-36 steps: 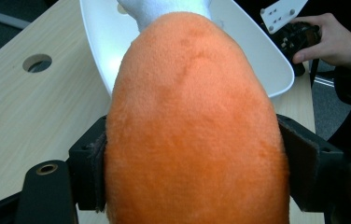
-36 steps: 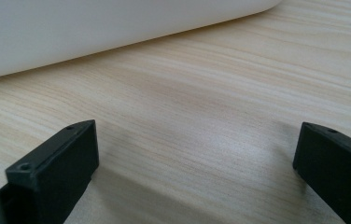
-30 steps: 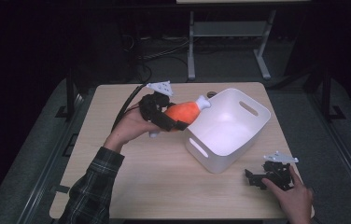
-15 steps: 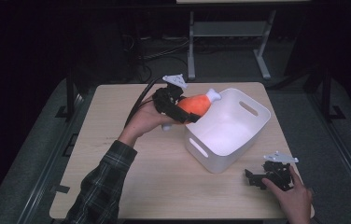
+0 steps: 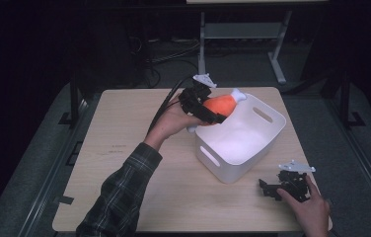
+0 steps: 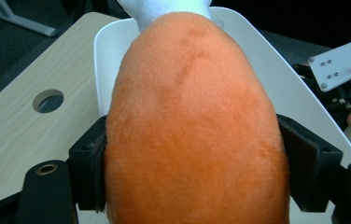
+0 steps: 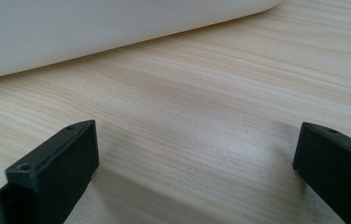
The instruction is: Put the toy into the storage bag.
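Right claw: I rest it low on the table at the near right corner, my hand behind it. In the right gripper view my two black jaws stand wide apart with nothing but bare wood grain between them.
Grey plate: the three-cornered plate sits on top of that claw.
Table: pale wood. In the left gripper view a round hole is cut into it, to the left of the bin.
Bin: white, with a slot handle in its near wall and another in its far wall. It stands just beyond my right claw, near it but apart. In the right gripper view its white side runs across the top. What I can see of its inside is bare.
Left arm: my plaid sleeve comes up from the near edge towards the bin's far left corner.
Left claw: raised off the table beside that corner. It pinches the toy; in the left gripper view my pads press into the plush from both sides.
Toy: an orange plush drumstick with a white bone end. It hangs over the bin's far left rim, clear of the bin floor, white end pointing away from me.
Cable: black, trailing from my left claw towards the far edge.
Beyond: dark floor and a pale metal stand.
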The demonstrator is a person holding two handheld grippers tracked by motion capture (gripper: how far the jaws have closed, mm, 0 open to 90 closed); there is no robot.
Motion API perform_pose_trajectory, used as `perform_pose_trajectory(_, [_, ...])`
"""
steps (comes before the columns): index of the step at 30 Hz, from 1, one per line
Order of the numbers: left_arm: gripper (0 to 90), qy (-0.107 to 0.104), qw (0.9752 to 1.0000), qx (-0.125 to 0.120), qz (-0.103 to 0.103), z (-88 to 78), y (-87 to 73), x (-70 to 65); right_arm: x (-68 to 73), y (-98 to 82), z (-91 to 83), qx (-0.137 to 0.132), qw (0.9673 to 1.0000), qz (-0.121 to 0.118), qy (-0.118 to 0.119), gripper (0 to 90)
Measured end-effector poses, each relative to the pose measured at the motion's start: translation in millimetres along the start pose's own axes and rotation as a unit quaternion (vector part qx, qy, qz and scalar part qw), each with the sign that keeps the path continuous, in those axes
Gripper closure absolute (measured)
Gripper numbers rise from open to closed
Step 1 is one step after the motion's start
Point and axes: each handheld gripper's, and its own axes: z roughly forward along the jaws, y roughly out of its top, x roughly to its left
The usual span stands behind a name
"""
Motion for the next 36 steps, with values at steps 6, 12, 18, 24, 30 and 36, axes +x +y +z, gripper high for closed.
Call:
perform_pose_trajectory(6, [22.6,0.009,0.9999,0.005,-0.004,19.6,5.8,-1.7,0.1,0.0,0.1,0.000,1.0000,0.001,0.001,0.0])
perform_pose_trajectory(12, [22.4,0.014,0.9998,0.007,-0.009,31.1,6.3,0.8,0.0,0.0,0.1,0.000,1.0000,0.000,0.001,0.0])
perform_pose_trajectory(18, [21.9,0.014,0.9997,0.014,-0.014,41.4,5.4,2.8,0.0,0.0,0.0,0.000,1.0000,0.000,0.001,0.0])
perform_pose_trajectory(24, [21.1,0.013,0.9996,0.017,-0.017,47.9,3.9,2.7,0.1,0.0,0.0,0.000,1.0000,0.001,0.001,0.0])
perform_pose_trajectory(30, [19.9,0.013,0.9996,0.014,-0.018,51.2,1.5,2.8,0.0,0.0,0.1,0.000,1.0000,0.000,0.001,0.0])
perform_pose_trajectory(36, [19.0,0.012,0.9995,0.020,-0.020,54.4,-2.7,4.5,0.0,0.0,0.1,0.000,1.0000,0.000,0.001,0.0])
